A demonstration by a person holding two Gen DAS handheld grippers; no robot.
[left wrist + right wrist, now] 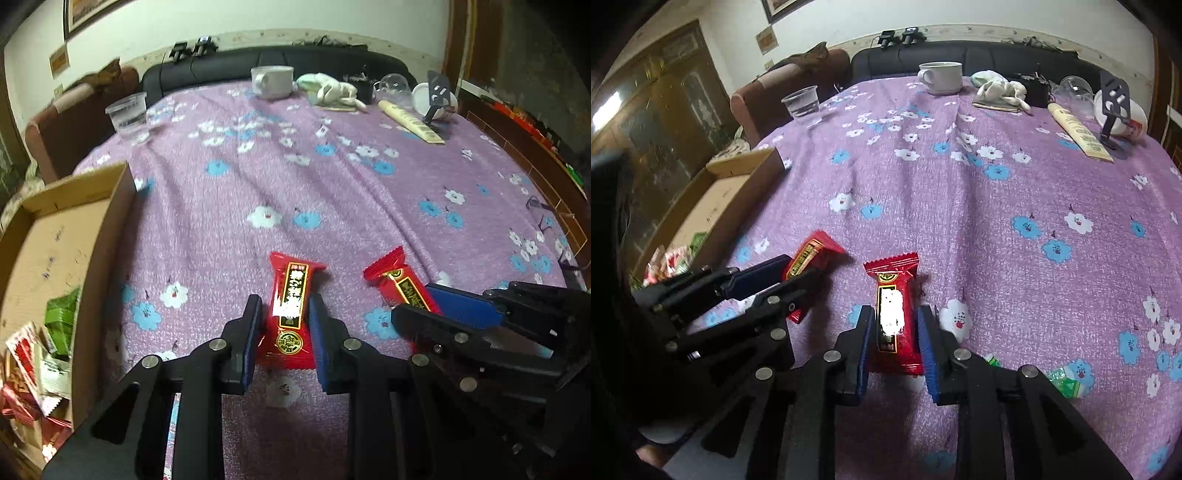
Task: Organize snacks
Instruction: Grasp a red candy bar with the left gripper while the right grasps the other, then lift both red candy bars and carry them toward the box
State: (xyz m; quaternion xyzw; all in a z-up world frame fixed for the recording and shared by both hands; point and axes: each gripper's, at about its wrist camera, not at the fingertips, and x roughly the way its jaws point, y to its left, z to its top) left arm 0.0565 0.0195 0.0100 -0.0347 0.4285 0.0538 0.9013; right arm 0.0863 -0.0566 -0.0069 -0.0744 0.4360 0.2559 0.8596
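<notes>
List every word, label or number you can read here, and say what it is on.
None reads for certain.
Left red snack packet: gold Chinese characters on a black strip, washed out by glare.
Right red snack packet: same strip, glared white.
Cream tube: print too small.
Cardboard box: faint marks, unreadable.
Packets in the box: blurred.
Wall sign: blurred.

left gripper (284, 310), right gripper (895, 325), fingers nearly closed
</notes>
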